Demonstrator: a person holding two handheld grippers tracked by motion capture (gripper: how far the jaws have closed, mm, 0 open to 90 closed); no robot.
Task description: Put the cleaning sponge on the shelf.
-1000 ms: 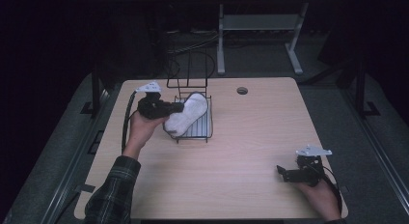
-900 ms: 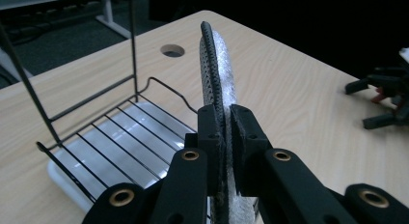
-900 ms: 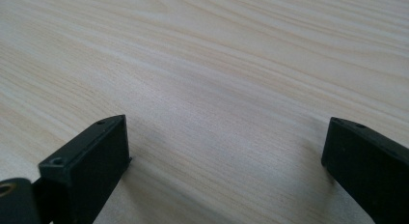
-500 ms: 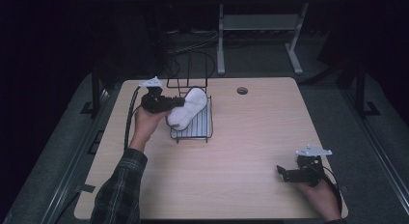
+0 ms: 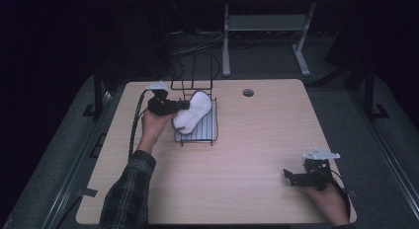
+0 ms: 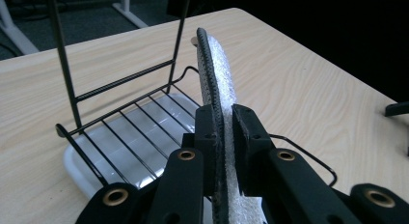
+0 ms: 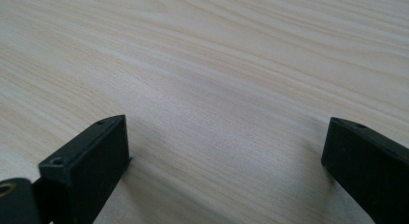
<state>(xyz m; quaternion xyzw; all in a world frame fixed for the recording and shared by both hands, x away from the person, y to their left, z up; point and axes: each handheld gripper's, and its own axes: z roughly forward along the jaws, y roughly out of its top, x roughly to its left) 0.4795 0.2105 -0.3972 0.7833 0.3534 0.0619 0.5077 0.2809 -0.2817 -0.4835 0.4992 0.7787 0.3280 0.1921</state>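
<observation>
A white insole (image 5: 192,113) with a dark rim stands on edge over a black wire rack (image 5: 197,135) on the table's left half. My left gripper (image 5: 185,104) grips its near end from the left. In the left gripper view the insole (image 6: 217,74) runs upright between the two black pads, which press on both faces; the left gripper (image 6: 223,113) is shut on it, though its jaws have just eased open a little. The rack (image 6: 120,81) sits on a white tray (image 6: 111,151) below. My right gripper (image 5: 289,175) rests near the front right corner, and in its own view the right gripper (image 7: 226,137) is open over bare wood.
A round cable hole (image 5: 248,93) lies at the table's far middle. A white-legged stand (image 5: 262,26) is on the floor behind the table. The rack's tall wire back (image 5: 192,71) rises at its far end. The left gripper's cable (image 5: 133,125) loops beside the forearm.
The left hand has carried the insole a little toward the far side and lower over the rack. The right hand has kept still.
</observation>
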